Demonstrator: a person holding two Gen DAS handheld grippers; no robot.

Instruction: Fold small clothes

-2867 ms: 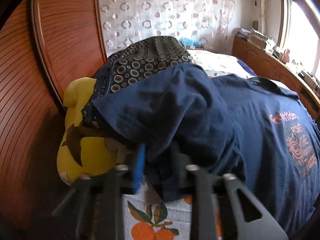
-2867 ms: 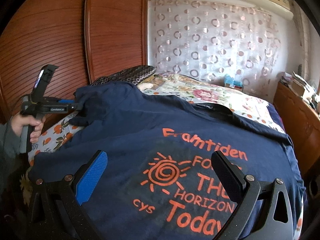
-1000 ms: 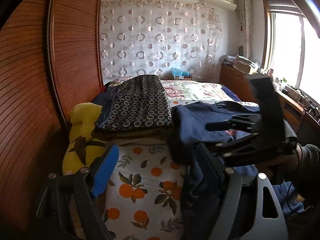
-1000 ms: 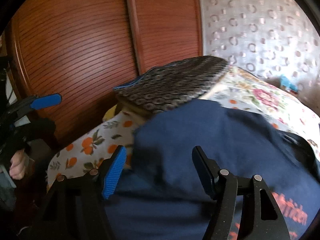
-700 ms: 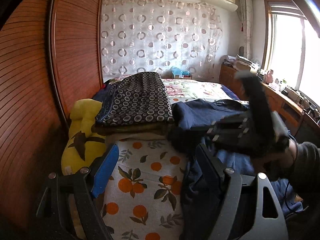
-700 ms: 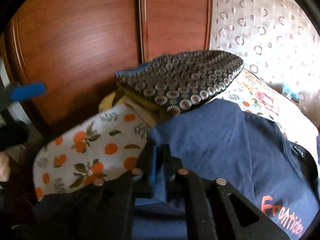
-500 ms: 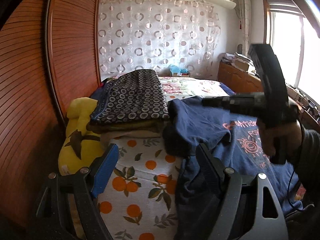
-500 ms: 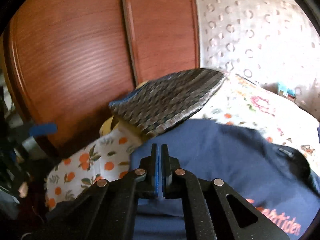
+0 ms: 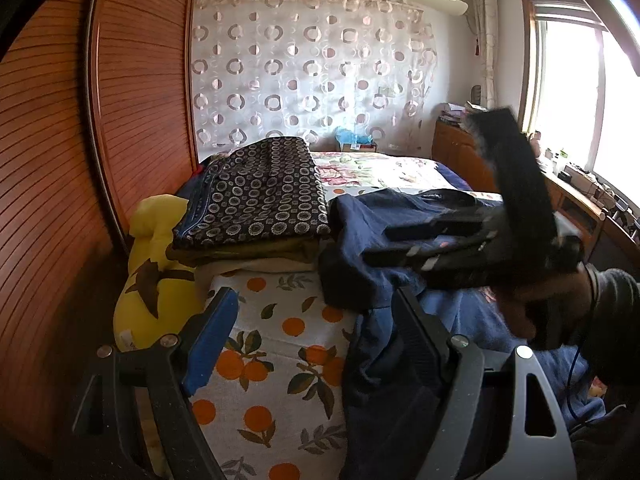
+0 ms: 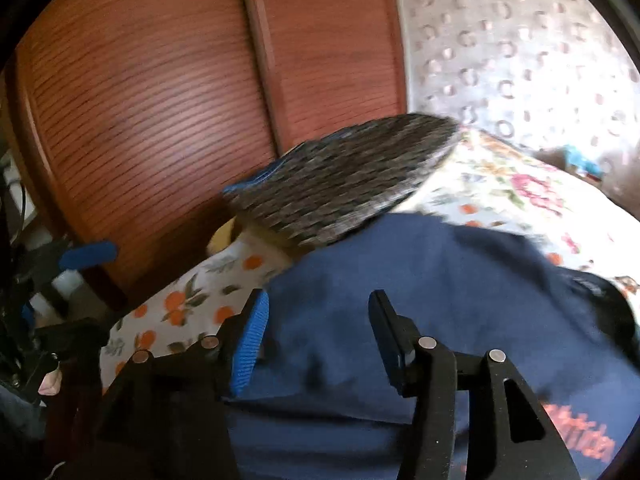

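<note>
Bed (image 9: 280,344) with orange-print sheet fills the near and middle scene; brown slatted wardrobe (image 9: 132,92) along the left, circle-pattern curtain (image 9: 304,80) at the far wall.

Navy T-shirt (image 10: 440,288) lies on the right part of the bed, long axis running near to far, collar end toward the far right. Its near-left edge hangs over the near edge of the bed in the left wrist view. Orange print on the near right of the shirt, cut by the frame edge and blurred; only the letters "iden" can be made out.

Stack of folded clothes (image 9: 256,196) sits far left of the shirt, dark circle-print piece on top, just beside the shirt's left edge. Yellow plush toy (image 9: 156,260) left of the stack, against the wardrobe.

Right gripper (image 10: 316,332) hovers over the shirt's near-left part. Its fingers have just been opening and now stand about half apart, navy cloth seen in the gap, pads not pressing it.

Left gripper (image 9: 312,340) fingers wide apart, holding nothing; blue-padded finger (image 9: 210,340) over the orange sheet, the other finger in front of the hanging shirt edge. Contact there unclear.
</note>
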